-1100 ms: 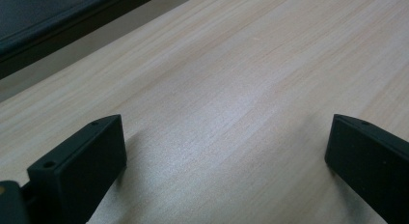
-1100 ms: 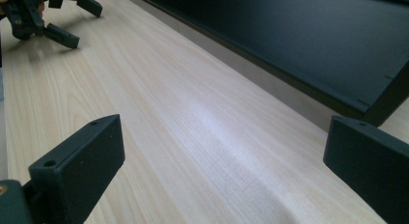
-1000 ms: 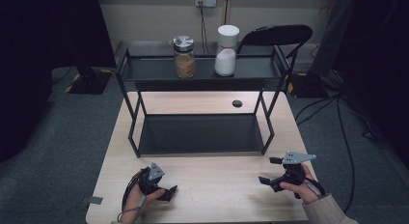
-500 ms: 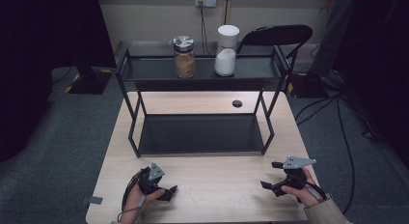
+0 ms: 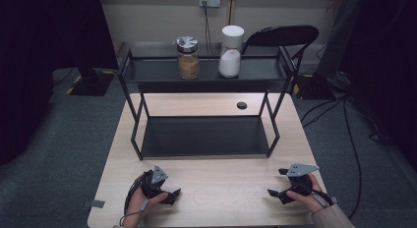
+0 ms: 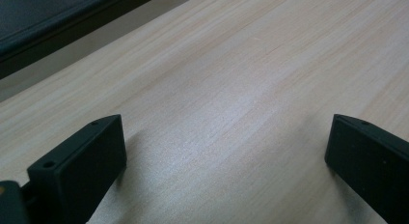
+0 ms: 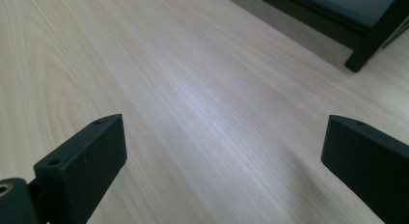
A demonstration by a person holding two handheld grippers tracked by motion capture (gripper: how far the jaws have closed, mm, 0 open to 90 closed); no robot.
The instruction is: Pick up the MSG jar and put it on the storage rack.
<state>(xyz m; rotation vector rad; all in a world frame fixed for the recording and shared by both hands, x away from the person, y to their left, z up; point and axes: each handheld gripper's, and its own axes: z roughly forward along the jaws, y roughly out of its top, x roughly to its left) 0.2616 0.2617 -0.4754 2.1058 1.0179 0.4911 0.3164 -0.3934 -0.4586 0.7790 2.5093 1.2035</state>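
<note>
My left gripper (image 5: 169,194) rests low over the wooden table (image 5: 221,193) near its front left, held in a hand, jaws wide apart with nothing between them. In the left gripper view the left gripper (image 6: 224,151) frames bare wood. My right gripper (image 5: 275,186) sits near the table's front right, also open and empty, with a grey three-cornered plate on top. The right gripper view has the right gripper (image 7: 222,151) over bare wood, and a foot of the black shelf rack (image 7: 359,62) stands beyond it.
A black two-tier rack (image 5: 204,134) stands mid-table. On its top shelf are a glass jar of brown contents with a metal lid (image 5: 188,58) and a white canister (image 5: 230,51). A round cable hole (image 5: 241,105) lies behind the rack. A black folding chair (image 5: 280,39) stands at the back.
My right gripper has moved slightly toward the table's front edge. The left gripper has stayed put.
</note>
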